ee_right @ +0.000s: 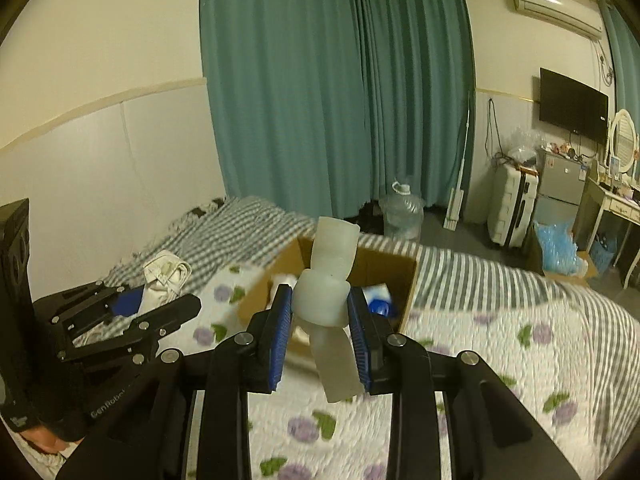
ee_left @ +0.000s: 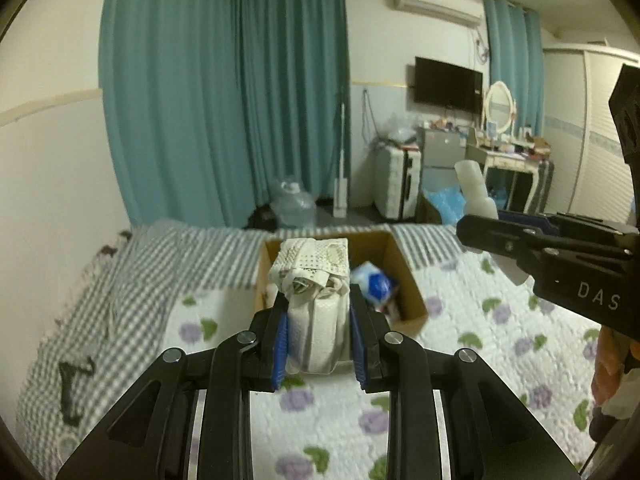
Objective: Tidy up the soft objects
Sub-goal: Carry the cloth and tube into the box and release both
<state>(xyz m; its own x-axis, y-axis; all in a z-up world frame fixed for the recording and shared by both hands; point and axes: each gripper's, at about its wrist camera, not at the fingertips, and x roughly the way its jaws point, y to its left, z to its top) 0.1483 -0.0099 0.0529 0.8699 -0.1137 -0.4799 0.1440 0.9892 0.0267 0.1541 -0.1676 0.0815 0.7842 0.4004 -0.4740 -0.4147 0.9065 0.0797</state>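
My left gripper (ee_left: 318,320) is shut on a folded white patterned cloth bundle (ee_left: 316,280), held above the near edge of an open cardboard box (ee_left: 404,264) on the bed. A blue and white item (ee_left: 374,282) lies inside the box. My right gripper (ee_right: 320,316) is shut on a translucent white soft object (ee_right: 330,276), held above the box (ee_right: 400,280) too. The right gripper also shows at the right of the left wrist view (ee_left: 540,248), and the left gripper with its cloth shows at the left of the right wrist view (ee_right: 132,312).
The bed has a white quilt with purple flowers (ee_left: 480,340) and a grey checked blanket (ee_left: 120,280). Teal curtains (ee_left: 240,80), a water jug (ee_left: 292,204), a suitcase (ee_left: 396,184) and a dressing table (ee_left: 508,160) stand beyond the bed.
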